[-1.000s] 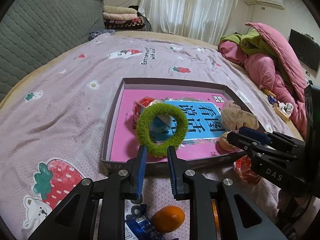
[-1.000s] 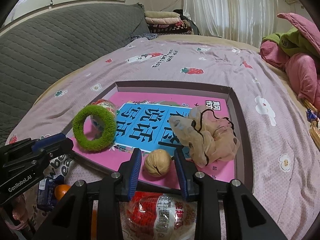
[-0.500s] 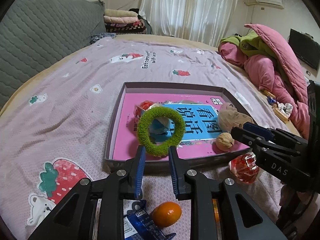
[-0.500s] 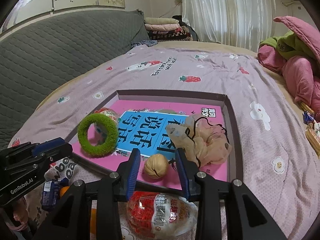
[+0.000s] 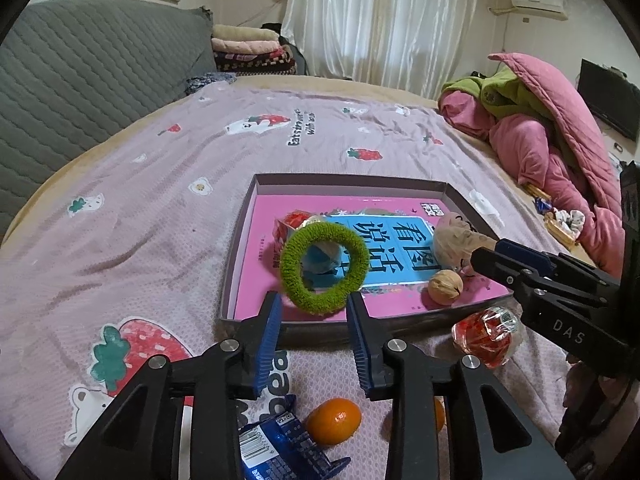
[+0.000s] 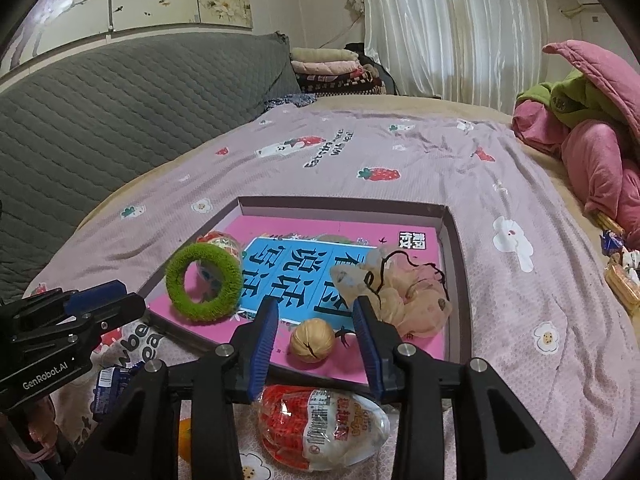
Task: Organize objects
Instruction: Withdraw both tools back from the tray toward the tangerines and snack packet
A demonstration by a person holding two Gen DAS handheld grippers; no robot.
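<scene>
A shallow box [image 5: 256, 200] [image 6: 450, 240] with a pink and blue book inside lies on the bed. In it stand a green fuzzy ring [image 5: 324, 268] [image 6: 204, 284] leaning on a red-and-white packet [image 6: 220, 240], a walnut [image 5: 445, 286] [image 6: 312, 342] and a beige hair net [image 6: 404, 296]. My left gripper [image 5: 316, 312] is open and empty, just in front of the ring. My right gripper [image 6: 316, 316] is open and empty above the walnut. A red snack packet [image 6: 324, 428] [image 5: 486, 336] lies before the box.
An orange [image 5: 334, 420] and a blue wrapper [image 5: 276, 448] lie on the sheet under my left gripper. Pink and green bedding [image 5: 560, 140] is piled at the right. A grey quilted headboard [image 6: 100, 120] runs along the left.
Both grippers have pulled back and up from the box. The left jaws have opened wider and the green ring now stands free in the box.
</scene>
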